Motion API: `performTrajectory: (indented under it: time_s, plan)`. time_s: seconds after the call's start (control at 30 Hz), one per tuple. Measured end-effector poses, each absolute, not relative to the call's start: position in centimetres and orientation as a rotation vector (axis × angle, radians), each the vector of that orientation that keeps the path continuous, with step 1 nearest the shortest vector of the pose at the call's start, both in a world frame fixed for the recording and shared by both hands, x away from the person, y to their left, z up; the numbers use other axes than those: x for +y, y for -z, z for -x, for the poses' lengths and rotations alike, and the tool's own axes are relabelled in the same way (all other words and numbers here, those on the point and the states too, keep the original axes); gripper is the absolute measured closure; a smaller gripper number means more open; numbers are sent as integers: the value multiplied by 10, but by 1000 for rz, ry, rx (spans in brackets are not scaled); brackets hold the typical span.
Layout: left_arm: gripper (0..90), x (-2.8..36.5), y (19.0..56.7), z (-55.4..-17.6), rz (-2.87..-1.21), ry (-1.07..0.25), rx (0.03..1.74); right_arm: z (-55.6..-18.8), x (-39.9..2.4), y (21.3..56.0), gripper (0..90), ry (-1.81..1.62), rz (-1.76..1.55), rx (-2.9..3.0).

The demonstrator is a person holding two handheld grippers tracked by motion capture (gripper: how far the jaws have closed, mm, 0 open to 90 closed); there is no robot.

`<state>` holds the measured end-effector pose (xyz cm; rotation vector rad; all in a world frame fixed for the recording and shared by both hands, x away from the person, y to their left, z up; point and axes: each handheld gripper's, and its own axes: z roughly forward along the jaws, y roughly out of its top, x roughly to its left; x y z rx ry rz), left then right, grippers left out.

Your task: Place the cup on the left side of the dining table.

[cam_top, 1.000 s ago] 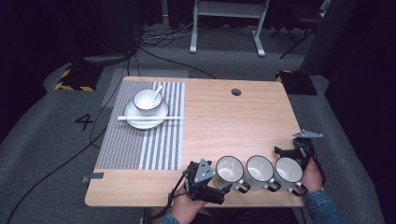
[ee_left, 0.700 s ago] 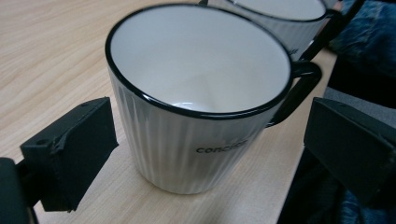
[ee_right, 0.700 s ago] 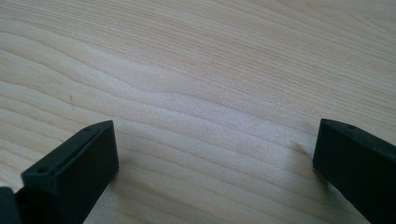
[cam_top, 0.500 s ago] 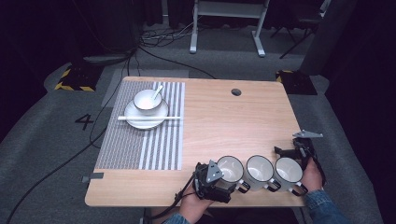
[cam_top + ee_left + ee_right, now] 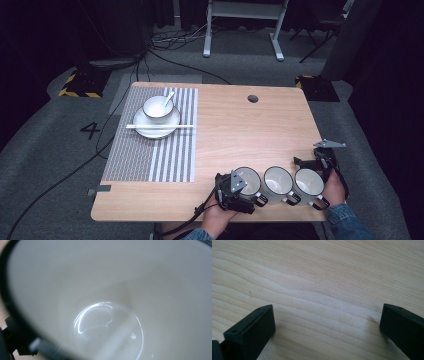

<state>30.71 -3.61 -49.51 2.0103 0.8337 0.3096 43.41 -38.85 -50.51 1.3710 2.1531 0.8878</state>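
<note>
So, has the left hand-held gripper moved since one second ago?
Yes. The left hand-held gripper has shifted right along the table's near edge, and now sits over the rim of the leftmost mug, which stayed put.

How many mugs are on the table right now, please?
3, in a row along the near edge: the left mug at the left tool, the middle mug beside it, the right mug by the right hand.

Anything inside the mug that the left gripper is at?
Nothing shows inside that mug: the left gripper view gives a bare white wall and a shiny bottom with light glare. The left gripper covers the mug's near-left rim from above, so that edge is hidden.
</note>
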Motion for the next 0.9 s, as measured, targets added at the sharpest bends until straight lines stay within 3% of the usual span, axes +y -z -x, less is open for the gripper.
performTrajectory:
  time_s: [0.9]
  plan:
    - [31,-40,493,-303,-2003,-405,816,-434,-388,505,1,-888,-1372,2154]
